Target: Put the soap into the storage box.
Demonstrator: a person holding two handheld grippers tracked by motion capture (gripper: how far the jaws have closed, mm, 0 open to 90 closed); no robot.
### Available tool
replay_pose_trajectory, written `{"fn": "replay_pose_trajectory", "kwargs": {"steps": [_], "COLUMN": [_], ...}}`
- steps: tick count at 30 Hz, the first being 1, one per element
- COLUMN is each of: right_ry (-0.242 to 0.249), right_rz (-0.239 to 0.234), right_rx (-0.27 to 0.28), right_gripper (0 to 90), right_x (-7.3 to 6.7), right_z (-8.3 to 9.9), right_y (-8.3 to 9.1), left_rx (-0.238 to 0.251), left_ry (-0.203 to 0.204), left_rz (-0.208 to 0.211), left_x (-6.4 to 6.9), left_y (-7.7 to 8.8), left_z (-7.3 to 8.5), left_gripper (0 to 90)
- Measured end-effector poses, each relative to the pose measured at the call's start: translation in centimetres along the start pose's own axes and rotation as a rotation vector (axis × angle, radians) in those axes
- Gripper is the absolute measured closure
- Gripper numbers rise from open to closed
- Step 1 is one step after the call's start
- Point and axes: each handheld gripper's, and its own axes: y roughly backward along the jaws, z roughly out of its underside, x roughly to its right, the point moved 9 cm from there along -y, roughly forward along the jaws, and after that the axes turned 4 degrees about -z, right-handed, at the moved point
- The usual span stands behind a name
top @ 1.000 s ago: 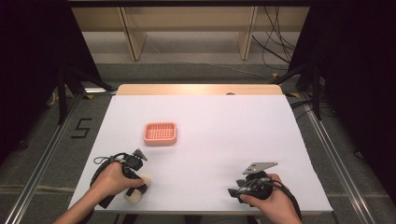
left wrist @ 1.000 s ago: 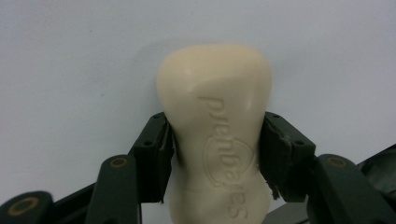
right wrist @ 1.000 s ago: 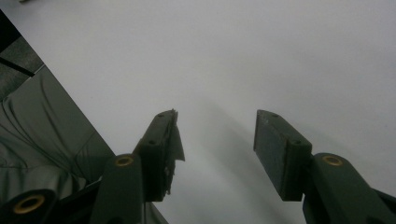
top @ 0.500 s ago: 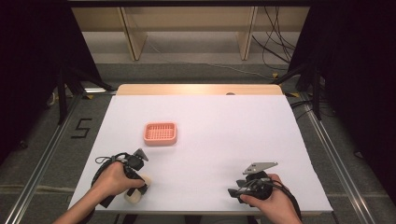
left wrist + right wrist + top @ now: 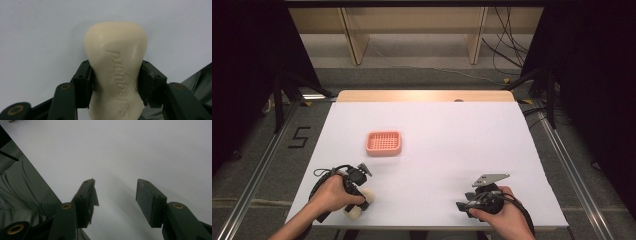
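Observation:
A cream bar of soap (image 5: 115, 67) with raised lettering lies on the white table (image 5: 452, 140) near its front left corner. My left gripper (image 5: 116, 72) is shut on it, both pads pressing its narrow waist; the jaws have just been closing on the bar. From above, the left gripper (image 5: 360, 201) points toward the front edge, with the soap (image 5: 356, 212) at its tips under the person's hand. My right gripper (image 5: 462, 205) rests at the front right. In its own view the right gripper (image 5: 115, 195) stands open over bare table, nothing between the pads.
A pink slotted soap dish (image 5: 383, 143) sits left of centre, beyond the left hand. A dark cloth (image 5: 22, 195) lies past the table's front edge. Wooden shelving legs (image 5: 354, 35) and cables stand behind the table.

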Motion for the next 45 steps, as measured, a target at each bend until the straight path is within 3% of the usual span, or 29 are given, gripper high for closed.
{"fn": "replay_pose_trajectory", "kwargs": {"steps": [7, 9, 10, 14, 23, 25, 27, 33, 35, 39, 45], "right_ry": [-0.003, -0.003, -0.002, -0.003, -0.004, -0.003, -0.009, -0.011, 0.014, -0.003, 0.001], "right_rz": [0.001, 0.0, 0.002, 0.001, 0.002, 0.012, 0.003, 0.006, 0.012, 0.008, 0.009], "right_rx": [0.002, 0.002, 0.002, 0.003, 0.002, 0.008, 0.023, 0.025, 0.02, 0.022, 0.027], "right_gripper": [49.9, 49.9, 49.9, 49.9, 49.9, 49.9, 49.9, 50.0, 50.1, 50.1, 50.1], "right_x": [0.0, 0.0, 0.0, 0.0, 0.0, 0.1, 0.0, 0.0, 0.2, 0.1, 0.1], "right_z": [0.0, 0.0, 0.0, 0.0, 0.0, -0.1, -0.2, -0.2, -0.2, -0.2, -0.2], "right_y": [0.0, 0.0, 0.0, 0.0, 0.0, 0.1, -0.1, 0.0, 0.0, 0.1, 0.1], "left_rx": [0.032, 0.042, 0.038, 0.051, 0.061, 0.055, 0.061, 0.059, 0.049, 0.064, 0.043], "left_ry": [-0.015, -0.038, -0.096, -0.089, -0.126, -0.137, -0.177, -0.204, -0.211, -0.213, -0.214], "left_rz": [0.001, -0.005, -0.019, -0.012, -0.017, -0.021, -0.033, -0.038, -0.039, -0.048, -0.058], "left_x": [0.2, 0.3, -0.1, 0.1, -0.2, -0.3, -0.7, -1.0, -1.0, -1.2, -1.5], "left_y": [0.2, 0.3, 0.5, 0.6, 1.3, 1.5, 1.6, 1.6, 1.7, 1.8, 2.1], "left_z": [-0.1, -0.1, -0.1, -0.1, -0.2, -0.1, -0.3, -0.2, -0.2, -0.4, -0.4], "left_gripper": [48.6, 48.6, 48.7, 48.7, 48.9, 48.9, 49.0, 49.0, 49.0, 49.0, 49.0]}}
